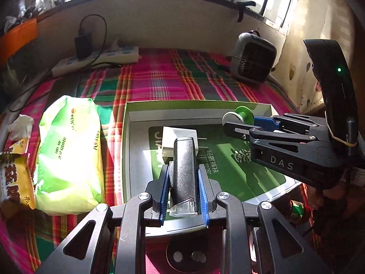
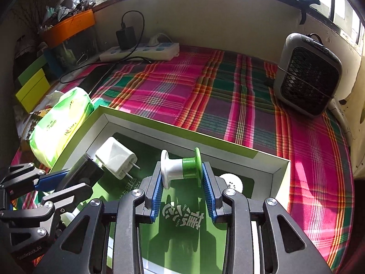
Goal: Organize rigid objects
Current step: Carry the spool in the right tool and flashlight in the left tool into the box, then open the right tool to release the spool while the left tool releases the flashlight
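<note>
Holding a dark stick-shaped object [image 1: 183,169] pinched, the left gripper [image 1: 183,182] hovers over the box [image 2: 159,126], above the white plug [image 2: 116,157] already inside; rightward, the right gripper [image 2: 182,189] pinches a spool [image 2: 181,167], neither load released yet.

One open box [image 2: 230,145], one white plug adapter [image 2: 116,157], one green-and-white spool [image 2: 182,167], one dark lighter [image 1: 183,169], one green tissue pack [image 1: 68,150], one power strip [image 2: 141,51], one small fan [image 2: 308,77].

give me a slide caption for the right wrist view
Right gripper holds a green-and-white spool over the open box, beside a white charger.
</note>
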Demonstrator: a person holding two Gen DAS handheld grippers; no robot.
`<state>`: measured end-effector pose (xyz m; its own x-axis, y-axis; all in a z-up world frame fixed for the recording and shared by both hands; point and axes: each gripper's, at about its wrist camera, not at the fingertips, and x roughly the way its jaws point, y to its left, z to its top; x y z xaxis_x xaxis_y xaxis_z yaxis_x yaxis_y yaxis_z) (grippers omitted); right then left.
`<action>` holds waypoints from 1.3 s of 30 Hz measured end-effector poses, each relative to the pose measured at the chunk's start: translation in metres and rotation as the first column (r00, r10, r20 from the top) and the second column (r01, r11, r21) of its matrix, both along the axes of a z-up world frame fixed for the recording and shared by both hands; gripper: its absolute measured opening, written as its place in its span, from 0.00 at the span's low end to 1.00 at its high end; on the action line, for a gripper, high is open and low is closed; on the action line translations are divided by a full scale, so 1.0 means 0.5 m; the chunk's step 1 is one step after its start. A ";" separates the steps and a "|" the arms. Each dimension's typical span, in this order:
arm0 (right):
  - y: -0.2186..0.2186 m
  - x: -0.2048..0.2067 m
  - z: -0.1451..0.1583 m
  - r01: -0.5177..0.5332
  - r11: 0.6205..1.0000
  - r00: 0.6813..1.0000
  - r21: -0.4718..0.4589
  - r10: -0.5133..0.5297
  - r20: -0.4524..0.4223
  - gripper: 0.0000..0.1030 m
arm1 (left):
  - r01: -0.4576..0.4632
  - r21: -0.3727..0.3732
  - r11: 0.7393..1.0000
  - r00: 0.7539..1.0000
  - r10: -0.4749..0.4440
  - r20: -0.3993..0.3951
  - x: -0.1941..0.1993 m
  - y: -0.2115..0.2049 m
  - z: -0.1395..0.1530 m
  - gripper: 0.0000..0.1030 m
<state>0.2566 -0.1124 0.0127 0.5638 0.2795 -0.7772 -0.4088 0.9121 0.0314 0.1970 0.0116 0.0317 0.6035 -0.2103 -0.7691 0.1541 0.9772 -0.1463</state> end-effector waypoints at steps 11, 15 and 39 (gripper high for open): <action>0.018 0.014 -0.014 -0.023 0.999 1.000 -0.024 0.022 -0.017 0.33 | -0.011 0.017 1.000 1.000 0.012 -0.019 0.014 0.000 -0.023 0.21; 0.021 0.018 -0.019 -0.022 0.999 0.999 -0.030 0.021 -0.028 0.33 | -0.014 0.020 1.000 1.000 0.014 -0.015 0.016 0.002 -0.023 0.21; 0.028 0.022 -0.022 -0.021 0.998 0.999 -0.060 0.019 -0.032 0.36 | -0.016 0.052 0.999 1.000 0.017 -0.011 0.022 -0.003 -0.030 0.24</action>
<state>0.2676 -0.0985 0.0016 0.5335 0.2428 -0.8102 -0.4269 0.9043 -0.0101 0.2080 0.0098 0.0169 0.5975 -0.1599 -0.7858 0.1367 0.9859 -0.0967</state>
